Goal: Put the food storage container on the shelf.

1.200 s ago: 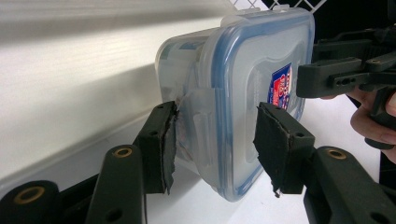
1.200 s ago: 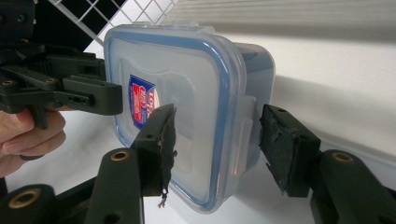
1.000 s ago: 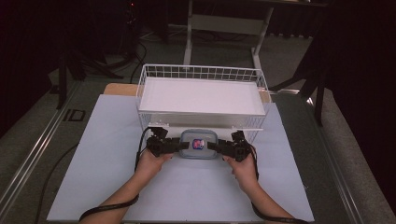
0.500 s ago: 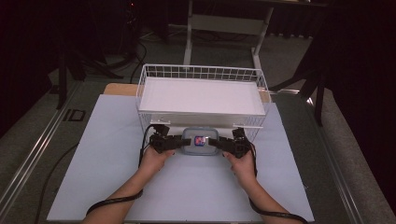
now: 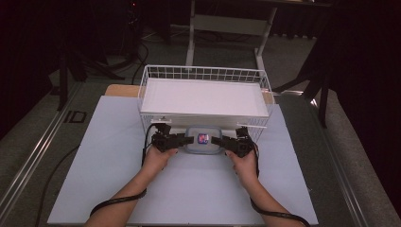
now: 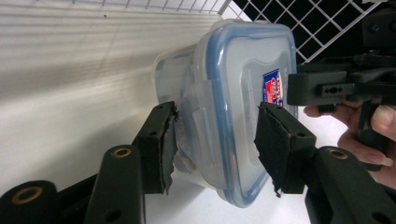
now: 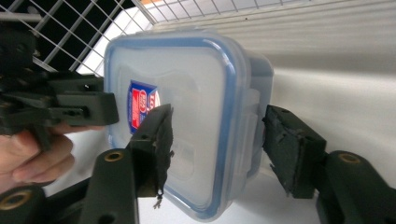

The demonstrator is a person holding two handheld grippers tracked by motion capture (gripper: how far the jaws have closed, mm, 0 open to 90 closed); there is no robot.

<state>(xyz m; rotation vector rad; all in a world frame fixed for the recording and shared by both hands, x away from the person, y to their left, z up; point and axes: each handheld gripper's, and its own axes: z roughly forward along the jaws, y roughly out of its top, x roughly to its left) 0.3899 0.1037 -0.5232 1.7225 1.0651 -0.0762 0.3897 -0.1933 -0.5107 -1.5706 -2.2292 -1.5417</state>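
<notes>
A clear plastic container (image 5: 203,140) with a blue-rimmed lid and a red-and-blue label lies on the white table just in front of the wire basket (image 5: 203,70). My left gripper (image 5: 188,139) comes at it from the left. In the left gripper view the left gripper (image 6: 217,140) is shut on the container (image 6: 233,88), pads on its latch side and lid, and the jaws have just eased slightly. My right gripper (image 5: 216,140) comes from the right. In the right gripper view the right gripper (image 7: 217,140) has just been opening around the container (image 7: 187,88); its outer pad (image 7: 289,154) stands a little off the wall.
The basket holds a white board (image 5: 203,97) and blocks the way behind the container. A white mat (image 5: 118,165) covers the table around my forearms. Cables trail from both grippers toward the near edge. Dark stands and a metal frame stand beyond the table.
The container and both grippers have slid a little farther from me, up against the basket's front. The right jaws have parted slightly.
</notes>
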